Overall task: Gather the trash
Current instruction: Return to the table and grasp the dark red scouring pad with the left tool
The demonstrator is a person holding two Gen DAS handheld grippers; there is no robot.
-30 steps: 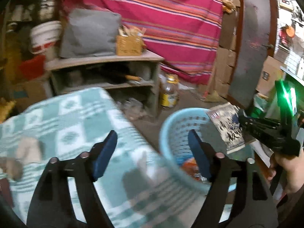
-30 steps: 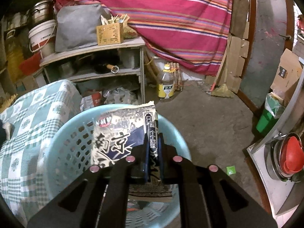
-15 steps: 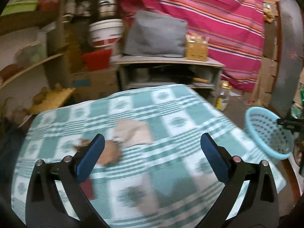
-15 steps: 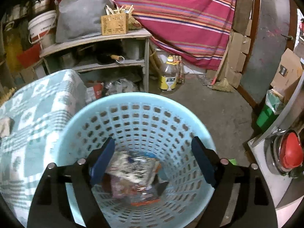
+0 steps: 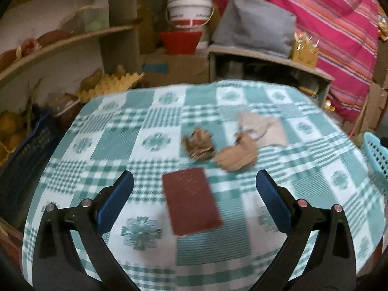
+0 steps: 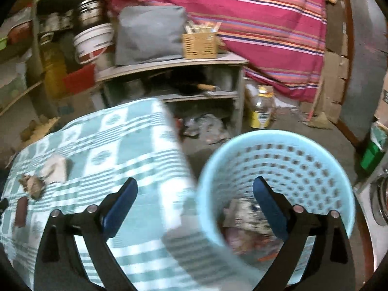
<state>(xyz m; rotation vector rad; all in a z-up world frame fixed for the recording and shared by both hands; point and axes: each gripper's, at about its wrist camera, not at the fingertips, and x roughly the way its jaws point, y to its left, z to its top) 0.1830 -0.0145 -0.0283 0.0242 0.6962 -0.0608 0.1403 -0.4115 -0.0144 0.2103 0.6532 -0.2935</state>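
Observation:
My left gripper (image 5: 194,191) is open and empty above the green checked tablecloth (image 5: 116,145). A dark red flat packet (image 5: 191,201) lies between its fingers. Beyond it lie a crumpled brown paper (image 5: 200,143), a tan cardboard scrap (image 5: 236,155) and a beige paper (image 5: 263,126). My right gripper (image 6: 195,198) is open and empty over the table's edge and the light blue basket (image 6: 303,155), which holds wrappers (image 6: 245,220). The same scraps (image 6: 34,185) and red packet (image 6: 21,211) show at the left of the right wrist view.
A grey shelf unit (image 6: 174,65) with a cushion and a wicker box stands behind the table. A bottle (image 6: 260,109) stands on the floor near the striped pink cloth (image 6: 254,24). A dark crate of fruit (image 5: 14,140) sits left of the table.
My right gripper opened and dropped the printed wrapper into the basket, then swung left toward the table. My left gripper swung from the basket to over the table's scraps.

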